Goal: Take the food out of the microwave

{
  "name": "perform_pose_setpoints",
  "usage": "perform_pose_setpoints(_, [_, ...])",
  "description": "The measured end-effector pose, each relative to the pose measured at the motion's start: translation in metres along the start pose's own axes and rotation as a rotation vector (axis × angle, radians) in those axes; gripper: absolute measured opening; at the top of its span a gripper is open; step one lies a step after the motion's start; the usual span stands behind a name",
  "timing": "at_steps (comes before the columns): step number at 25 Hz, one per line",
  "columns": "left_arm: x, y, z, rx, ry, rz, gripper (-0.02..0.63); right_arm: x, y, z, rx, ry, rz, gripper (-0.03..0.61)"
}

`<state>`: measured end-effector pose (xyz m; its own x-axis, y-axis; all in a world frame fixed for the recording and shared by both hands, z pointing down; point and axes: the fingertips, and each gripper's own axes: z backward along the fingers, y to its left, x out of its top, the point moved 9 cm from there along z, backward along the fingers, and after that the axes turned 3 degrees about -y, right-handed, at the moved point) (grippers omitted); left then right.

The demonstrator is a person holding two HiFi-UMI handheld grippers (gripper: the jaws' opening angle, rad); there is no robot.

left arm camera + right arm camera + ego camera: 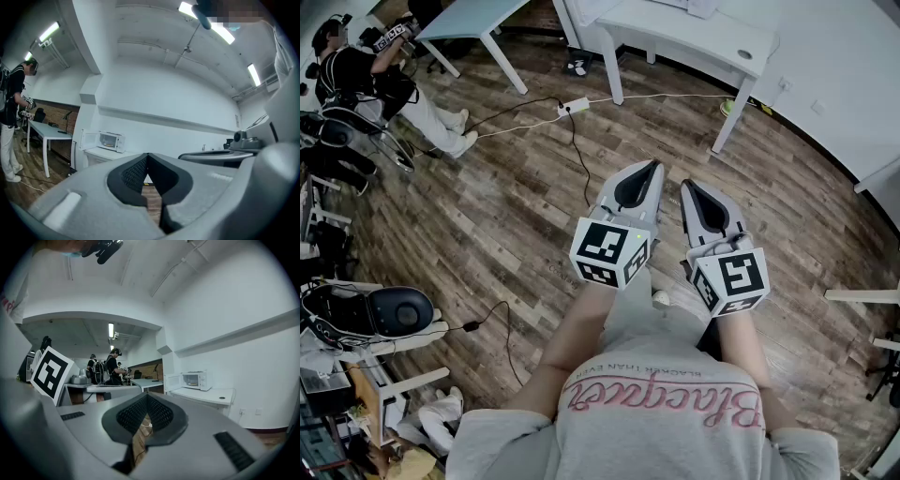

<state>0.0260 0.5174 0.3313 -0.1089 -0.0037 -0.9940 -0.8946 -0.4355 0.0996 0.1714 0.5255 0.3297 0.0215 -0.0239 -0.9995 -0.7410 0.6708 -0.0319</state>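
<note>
A white microwave (111,139) stands with its door (89,139) swung open on a white table (104,153) against the far wall. The right gripper view shows the same microwave (200,379), with a plate of food (192,383) faintly visible inside. Both grippers are held level over the wooden floor, well short of the table (694,42). My left gripper (649,167) is shut with nothing between its jaws, its tips meeting. My right gripper (686,186) is beside it, also shut and holding nothing.
A power strip (574,106) and its cables lie on the floor between me and the table. Another person (356,70) works at a second white table (473,17) at the far left. A chair (394,309) and clutter stand at my left.
</note>
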Motion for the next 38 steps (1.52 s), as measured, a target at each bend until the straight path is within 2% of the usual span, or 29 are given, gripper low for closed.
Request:
perform_pose_setpoints(8, [0.0, -0.01, 0.007, -0.013, 0.009, -0.038, 0.005, -0.006, 0.003, 0.015, -0.02, -0.006, -0.009, 0.009])
perform_pose_setpoints(15, [-0.006, 0.001, -0.011, -0.017, 0.014, -0.039, 0.005, -0.008, -0.011, -0.006, -0.015, 0.001, 0.007, 0.009])
perform_pose_setpoints(24, [-0.001, 0.054, -0.061, -0.014, 0.009, -0.024, 0.005, -0.006, -0.031, -0.071, 0.012, 0.025, 0.016, 0.011])
perform_pose_setpoints(29, [-0.007, 0.088, -0.097, -0.015, 0.023, -0.01, 0.005, -0.012, -0.051, -0.111, -0.002, 0.049, 0.013, 0.011])
perform_pose_setpoints(38, [0.005, 0.154, -0.16, -0.023, 0.002, -0.002, 0.005, -0.005, -0.086, -0.195, -0.028, 0.065, 0.025, 0.011])
